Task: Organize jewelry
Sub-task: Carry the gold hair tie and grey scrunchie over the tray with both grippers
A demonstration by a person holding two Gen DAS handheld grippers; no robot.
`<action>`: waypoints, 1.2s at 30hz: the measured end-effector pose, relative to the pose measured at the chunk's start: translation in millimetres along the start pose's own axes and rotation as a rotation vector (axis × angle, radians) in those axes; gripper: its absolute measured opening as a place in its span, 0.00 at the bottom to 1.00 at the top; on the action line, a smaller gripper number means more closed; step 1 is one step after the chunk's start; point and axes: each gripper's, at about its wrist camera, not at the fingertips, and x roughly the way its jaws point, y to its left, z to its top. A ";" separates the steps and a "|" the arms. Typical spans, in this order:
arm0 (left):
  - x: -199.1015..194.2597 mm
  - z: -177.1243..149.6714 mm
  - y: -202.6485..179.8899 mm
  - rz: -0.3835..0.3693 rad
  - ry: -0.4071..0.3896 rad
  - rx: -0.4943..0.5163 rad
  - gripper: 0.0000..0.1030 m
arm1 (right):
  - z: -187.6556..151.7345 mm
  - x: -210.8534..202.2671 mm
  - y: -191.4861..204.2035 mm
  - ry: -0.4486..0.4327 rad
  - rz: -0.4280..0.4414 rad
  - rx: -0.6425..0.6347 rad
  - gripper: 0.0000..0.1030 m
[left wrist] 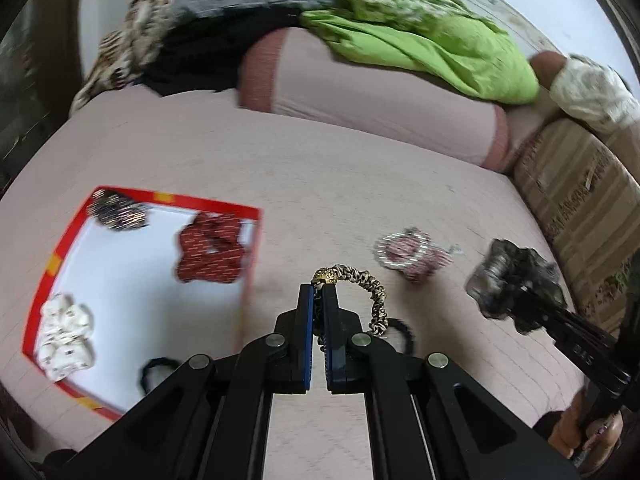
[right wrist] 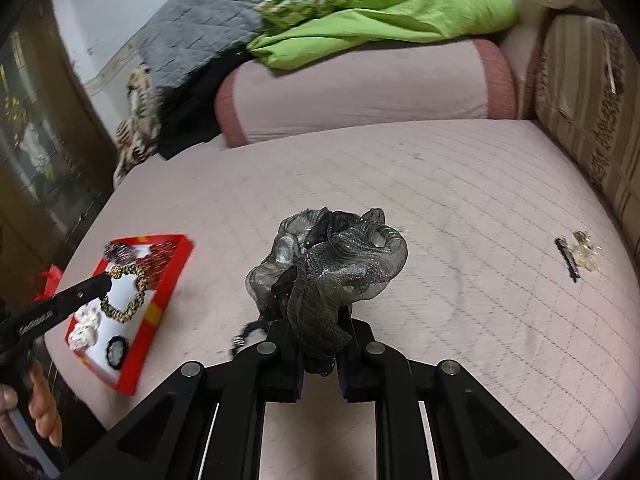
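My left gripper (left wrist: 319, 294) is shut on a leopard-print scrunchie (left wrist: 370, 292) with a gold bead, held above the pink bed just right of the red-rimmed white tray (left wrist: 168, 200). The same scrunchie (right wrist: 128, 300) hangs over the tray (right wrist: 160, 300) in the right wrist view. My right gripper (right wrist: 320, 320) is shut on a grey glittery scrunchie (right wrist: 332, 268), also seen in the left wrist view (left wrist: 512, 280). The tray holds a red scrunchie (left wrist: 210, 248), a white one (left wrist: 66, 336), a dark patterned one (left wrist: 116, 210) and a black hair tie (left wrist: 156, 372).
A pink scrunchie with a beaded bracelet (left wrist: 412, 252) lies on the bed. A black hair clip and gold jewelry (right wrist: 578, 254) lie at the right. A pink bolster (right wrist: 360, 92), green cloth (right wrist: 380, 8) and a striped cushion (right wrist: 592, 120) bound the back and right.
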 end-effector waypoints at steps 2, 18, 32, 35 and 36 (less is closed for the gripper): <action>-5.5 0.2 20.3 0.027 -0.006 -0.033 0.04 | -0.1 0.5 13.5 0.007 0.018 -0.023 0.13; -5.7 4.1 149.6 0.231 -0.018 -0.177 0.04 | -3.3 46.7 149.4 0.122 0.190 -0.241 0.14; 44.3 18.6 233.2 0.349 0.060 -0.236 0.04 | -25.3 133.9 229.7 0.297 0.272 -0.318 0.14; 58.1 21.3 242.5 0.358 0.085 -0.236 0.04 | -28.0 147.8 237.0 0.319 0.271 -0.323 0.14; 61.8 21.4 244.6 0.360 0.093 -0.237 0.04 | -29.1 152.6 238.7 0.326 0.268 -0.327 0.14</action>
